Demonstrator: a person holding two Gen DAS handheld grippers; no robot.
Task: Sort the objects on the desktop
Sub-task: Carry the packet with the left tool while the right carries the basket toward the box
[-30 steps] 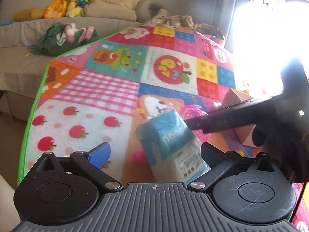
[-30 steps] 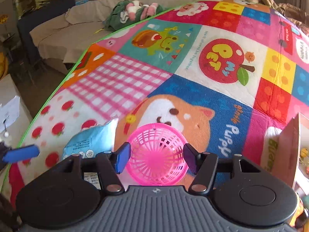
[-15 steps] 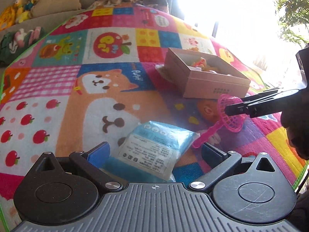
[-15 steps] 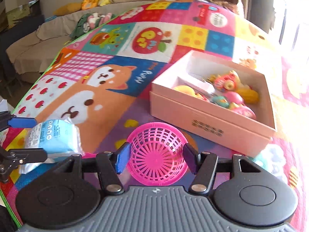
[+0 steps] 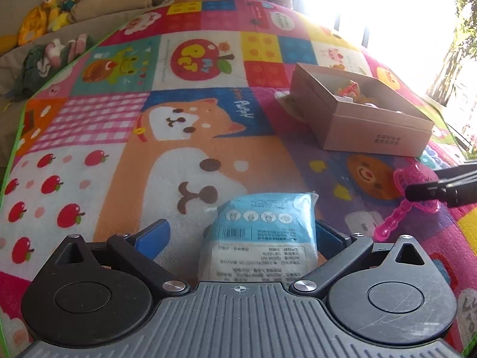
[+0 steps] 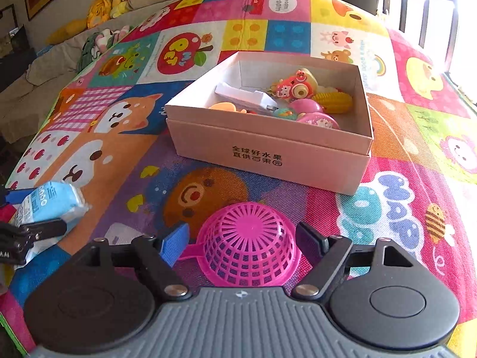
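A pink mesh basket (image 6: 247, 241) lies upside down on the play mat, its handle (image 6: 190, 252) pointing left. My right gripper (image 6: 243, 235) straddles it with its jaws opening, and both pads stand clear of the basket. From the left wrist view the basket (image 5: 414, 179) and that gripper's dark fingers (image 5: 432, 192) show at the right. A blue and white tissue pack (image 5: 262, 232) sits between the fingers of my left gripper (image 5: 238, 232). It rests against the right finger, and mat shows between it and the blue left pad (image 5: 152, 235). The pack (image 6: 50, 203) also appears at the left edge.
An open pink cardboard box (image 6: 268, 149) stands on the mat just beyond the basket, holding several small toys such as a pink camera (image 6: 295, 88) and a corn cob (image 6: 335, 100). A sofa with plush toys (image 5: 53, 9) lies behind the mat. Bright window glare fills the upper right.
Both views have swung from the sofa side toward the box. The right gripper carried the basket to the mat before the box and spread its jaws. The pack turned straight between the left fingers.
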